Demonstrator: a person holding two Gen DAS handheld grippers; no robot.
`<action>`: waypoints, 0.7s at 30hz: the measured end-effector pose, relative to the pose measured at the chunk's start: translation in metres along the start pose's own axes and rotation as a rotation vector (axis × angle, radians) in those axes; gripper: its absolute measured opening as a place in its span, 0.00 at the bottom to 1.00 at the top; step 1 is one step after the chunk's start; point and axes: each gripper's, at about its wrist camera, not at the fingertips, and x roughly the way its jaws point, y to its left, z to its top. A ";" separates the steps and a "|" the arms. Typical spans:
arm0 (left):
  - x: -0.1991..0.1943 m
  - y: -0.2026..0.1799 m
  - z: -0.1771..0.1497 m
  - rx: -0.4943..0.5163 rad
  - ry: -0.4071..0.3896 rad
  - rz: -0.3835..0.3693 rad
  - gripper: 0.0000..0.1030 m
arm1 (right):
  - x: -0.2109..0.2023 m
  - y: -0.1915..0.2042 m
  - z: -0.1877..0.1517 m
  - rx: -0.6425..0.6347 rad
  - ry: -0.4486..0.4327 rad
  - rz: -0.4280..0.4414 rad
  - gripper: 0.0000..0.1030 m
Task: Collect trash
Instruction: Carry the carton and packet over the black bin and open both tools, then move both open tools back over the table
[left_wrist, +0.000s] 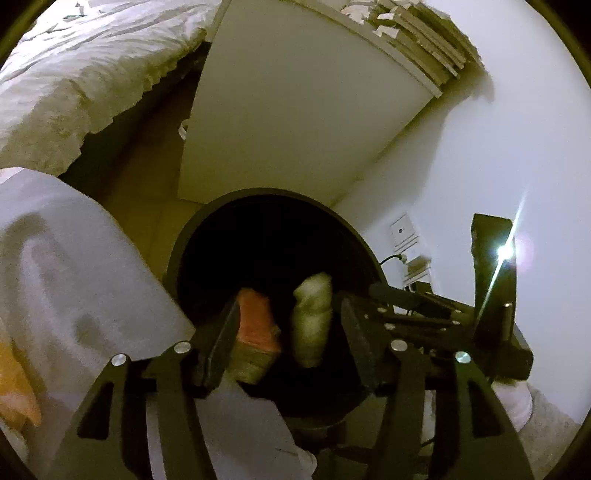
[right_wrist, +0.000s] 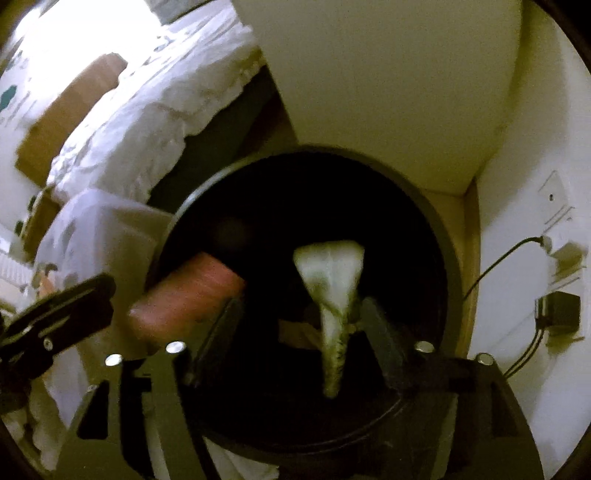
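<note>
A round black trash bin (left_wrist: 192, 236) stands on the floor under both grippers; it also shows in the right wrist view (right_wrist: 439, 221). My left gripper (left_wrist: 288, 332) is open over its mouth, with an orange piece (left_wrist: 255, 325) beside its left finger and a crumpled white piece (left_wrist: 312, 314) between the fingers, neither gripped. My right gripper (right_wrist: 299, 325) is open over the bin. A white crumpled wrapper (right_wrist: 330, 280) hangs between its fingers without being gripped. The orange piece (right_wrist: 188, 295) is blurred at the bin's left rim.
A bed with white bedding (left_wrist: 74, 81) lies at the left. A white cabinet (left_wrist: 295, 110) stands behind the bin, against a white wall with a socket and cable (right_wrist: 546, 240). A translucent white plastic bag (left_wrist: 74, 266) is at the left of the bin. A cardboard box (right_wrist: 70, 114) lies on the bed.
</note>
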 end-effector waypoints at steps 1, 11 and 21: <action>-0.004 0.001 -0.001 0.001 -0.003 0.005 0.56 | -0.003 0.001 0.000 0.001 -0.005 0.001 0.69; -0.078 0.027 -0.033 -0.044 -0.125 0.015 0.67 | -0.040 0.052 -0.005 -0.087 -0.063 0.066 0.69; -0.197 0.108 -0.097 -0.153 -0.316 0.185 0.68 | -0.074 0.216 -0.016 -0.420 -0.120 0.218 0.71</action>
